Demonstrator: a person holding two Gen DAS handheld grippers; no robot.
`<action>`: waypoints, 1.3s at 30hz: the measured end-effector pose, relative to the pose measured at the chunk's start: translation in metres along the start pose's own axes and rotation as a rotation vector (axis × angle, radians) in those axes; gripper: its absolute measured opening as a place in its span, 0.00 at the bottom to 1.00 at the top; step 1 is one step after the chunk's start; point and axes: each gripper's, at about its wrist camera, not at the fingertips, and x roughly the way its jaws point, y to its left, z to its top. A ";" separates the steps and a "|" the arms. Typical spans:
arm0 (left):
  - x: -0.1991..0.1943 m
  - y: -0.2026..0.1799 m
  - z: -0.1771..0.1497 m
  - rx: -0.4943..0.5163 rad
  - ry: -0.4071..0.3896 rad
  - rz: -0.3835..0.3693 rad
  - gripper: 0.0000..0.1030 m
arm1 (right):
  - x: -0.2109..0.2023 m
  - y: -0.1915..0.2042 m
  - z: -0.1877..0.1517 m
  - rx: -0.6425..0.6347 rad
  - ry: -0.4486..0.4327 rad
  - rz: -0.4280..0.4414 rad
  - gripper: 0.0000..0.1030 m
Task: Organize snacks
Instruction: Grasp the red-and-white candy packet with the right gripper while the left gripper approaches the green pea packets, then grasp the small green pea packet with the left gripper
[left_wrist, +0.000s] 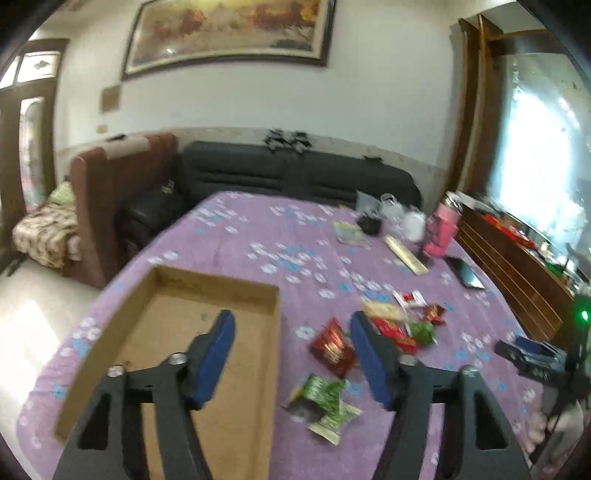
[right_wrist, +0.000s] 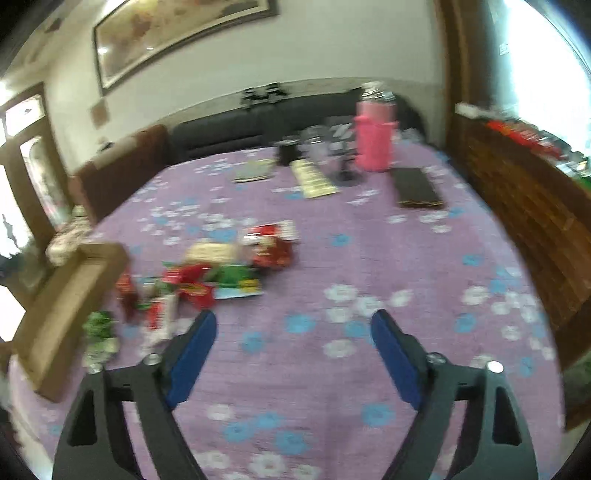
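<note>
The left gripper (left_wrist: 291, 325) hangs over the near edge of a shallow cardboard box (left_wrist: 207, 291) on the purple flowered tablecloth (left_wrist: 258, 229), its blue pads apart with nothing between them. The snacks (left_wrist: 334, 347) — red, green and pale wrappers — lie loose on the cloth just right of the box, none visibly inside it. The right gripper (right_wrist: 293, 325) hovers above bare cloth, its jaws likewise apart and empty, with the snack pile (right_wrist: 207, 273) ahead to its left. A pink bottle (right_wrist: 375, 138) stands at the table's far end.
</note>
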 end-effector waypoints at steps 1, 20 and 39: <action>0.004 -0.001 -0.003 0.010 0.014 -0.007 0.61 | 0.007 0.007 0.001 0.008 0.032 0.063 0.68; 0.036 -0.046 -0.050 0.313 0.211 -0.179 0.61 | 0.120 0.128 -0.002 -0.172 0.252 0.103 0.23; 0.098 -0.056 -0.073 0.299 0.421 -0.131 0.60 | 0.108 0.076 -0.003 0.042 0.208 0.209 0.22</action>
